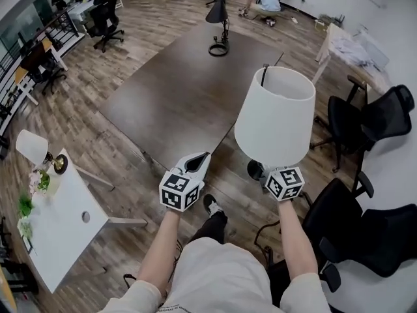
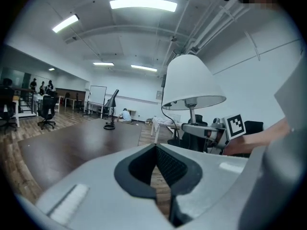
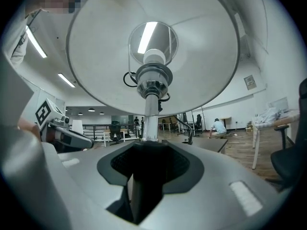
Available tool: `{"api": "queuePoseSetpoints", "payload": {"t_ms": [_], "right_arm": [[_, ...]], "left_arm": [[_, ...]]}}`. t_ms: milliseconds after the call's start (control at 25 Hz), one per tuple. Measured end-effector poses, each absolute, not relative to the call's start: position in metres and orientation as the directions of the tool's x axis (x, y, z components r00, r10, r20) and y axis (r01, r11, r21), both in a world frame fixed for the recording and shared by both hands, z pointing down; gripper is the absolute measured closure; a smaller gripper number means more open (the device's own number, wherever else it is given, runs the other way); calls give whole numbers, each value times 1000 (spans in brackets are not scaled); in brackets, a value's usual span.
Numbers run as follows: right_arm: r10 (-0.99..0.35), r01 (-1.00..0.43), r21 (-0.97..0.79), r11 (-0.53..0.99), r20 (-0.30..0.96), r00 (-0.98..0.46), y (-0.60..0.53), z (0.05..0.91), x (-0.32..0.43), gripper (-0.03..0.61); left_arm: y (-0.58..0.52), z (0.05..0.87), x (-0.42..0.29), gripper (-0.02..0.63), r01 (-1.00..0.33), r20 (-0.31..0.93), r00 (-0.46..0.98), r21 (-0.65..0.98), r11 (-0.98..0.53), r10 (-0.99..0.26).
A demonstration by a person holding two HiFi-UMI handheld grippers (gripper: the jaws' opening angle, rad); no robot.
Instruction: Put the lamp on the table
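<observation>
**Item:** lamp, table type. White tapered shade, slim metal stem, with a socket and a loop of dark cord up inside the shade. Base not clearly seen.

**Location:** in the air, upright, by the near right corner of the dark table. Not yet set down on it.

**Hold:** right gripper clamped on the stem a little below the shade, one jaw tight on either side of the metal. Left gripper near it but apart, fingers pressed together on nothing.

**Handling (judged, not measured):**
- Probably light at the shade and heavier toward the base.
- Bulky at the top, so likely to swing or tilt about a single grip on the stem.
- Stem stiff and smooth, possibly slippery against the pads.
- Shade thin, easily dented or knocked askew.
- Socket and fittings fragile.
- Cord liable to trail and snag on the table edge.

**Where to take hold:** the stem, as at present, and never the shade. Spare left gripper best reserved for steadying lower on the stem or at the base.

**Also present:** black desk lamp at the table's far end, well apart from the near corner. Black office chairs to the right.
</observation>
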State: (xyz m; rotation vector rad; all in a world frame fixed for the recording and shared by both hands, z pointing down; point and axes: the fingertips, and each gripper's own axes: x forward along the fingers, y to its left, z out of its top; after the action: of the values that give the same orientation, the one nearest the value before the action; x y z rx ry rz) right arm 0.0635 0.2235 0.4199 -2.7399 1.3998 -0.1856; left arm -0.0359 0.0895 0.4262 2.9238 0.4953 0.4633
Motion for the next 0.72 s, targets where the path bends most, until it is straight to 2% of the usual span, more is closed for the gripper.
{"api": "queuePoseSetpoints", "payload": {"t_ms": [360, 720], "right_arm": [[-886, -882, -87, -464, 59, 460, 109, 394, 179, 414], [-949, -938, -146, -314, 47, 310, 4, 391, 250, 414]], "left_arm": [[-7, 420, 61, 614, 177, 296, 928, 180, -968, 224], [-106, 399, 112, 614, 33, 280, 957, 159, -987, 77]]}}
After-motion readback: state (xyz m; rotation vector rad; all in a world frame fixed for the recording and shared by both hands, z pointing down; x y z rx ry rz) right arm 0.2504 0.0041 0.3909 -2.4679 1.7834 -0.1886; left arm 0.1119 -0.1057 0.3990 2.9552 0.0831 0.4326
